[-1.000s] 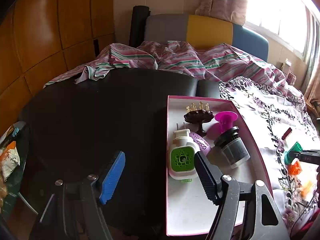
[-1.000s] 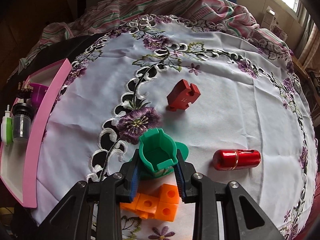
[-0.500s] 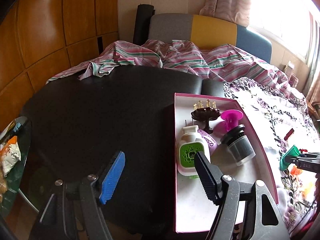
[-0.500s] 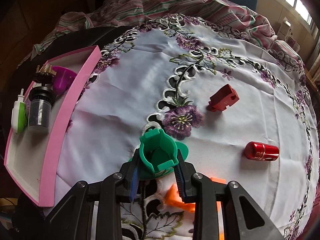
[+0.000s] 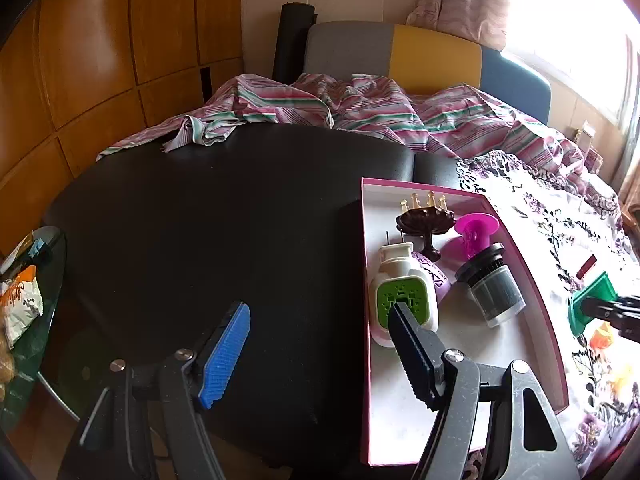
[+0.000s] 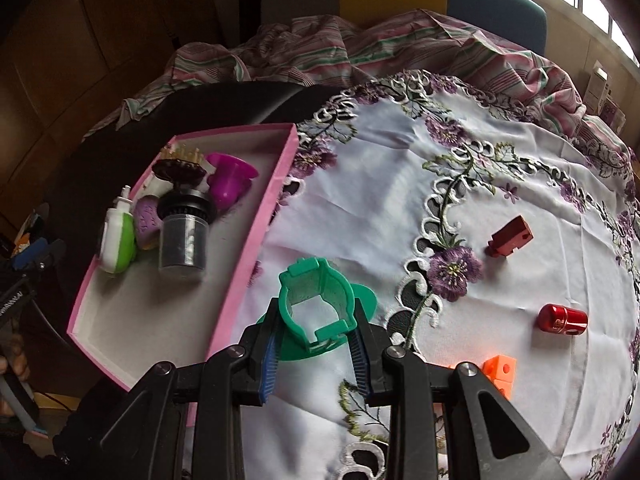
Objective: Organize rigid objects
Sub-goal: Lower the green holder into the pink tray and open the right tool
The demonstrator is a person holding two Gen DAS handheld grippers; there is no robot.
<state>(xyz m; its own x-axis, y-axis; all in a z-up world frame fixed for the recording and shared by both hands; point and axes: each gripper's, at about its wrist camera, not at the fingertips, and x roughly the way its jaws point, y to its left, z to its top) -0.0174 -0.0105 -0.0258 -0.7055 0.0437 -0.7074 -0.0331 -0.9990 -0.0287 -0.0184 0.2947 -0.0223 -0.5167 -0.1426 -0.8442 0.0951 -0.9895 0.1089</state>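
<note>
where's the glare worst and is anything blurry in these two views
Left wrist view: the window at top right is blown out white, washing over the embroidered white tablecloth; the black tabletop stays dark. Right wrist view: evenly lit, sharp at centre, fisheye bending and dark vignetting at the edges.

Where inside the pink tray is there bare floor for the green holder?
The near half of the pink tray is bare, between its near wall and the clear jar. The far end is crowded: green-and-white plug-in, magenta cup, brown stand.
</note>
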